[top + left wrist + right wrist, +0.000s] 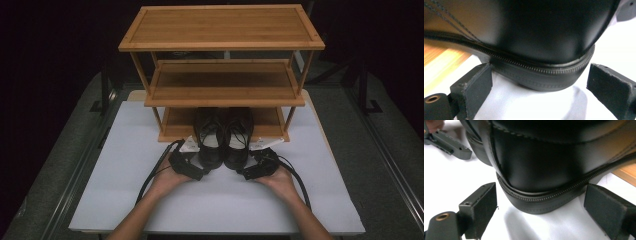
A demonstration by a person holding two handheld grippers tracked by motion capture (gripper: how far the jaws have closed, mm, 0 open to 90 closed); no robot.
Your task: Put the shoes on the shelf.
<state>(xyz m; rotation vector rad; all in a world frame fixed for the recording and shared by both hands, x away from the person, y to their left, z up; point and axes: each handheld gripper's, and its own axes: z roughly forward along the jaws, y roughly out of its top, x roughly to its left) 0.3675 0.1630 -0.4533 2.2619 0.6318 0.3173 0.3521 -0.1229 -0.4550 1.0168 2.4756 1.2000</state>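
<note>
Two shoes [223,137], heels just before open grippers [192,169]

Toes of the two black leather lace-up shoes [224,137] hidden under middle shelf of the three-tier bamboo rack [223,82]; in both gripper views shoe uppers cut off at top edge, tong pads cropped at bottom.
</note>
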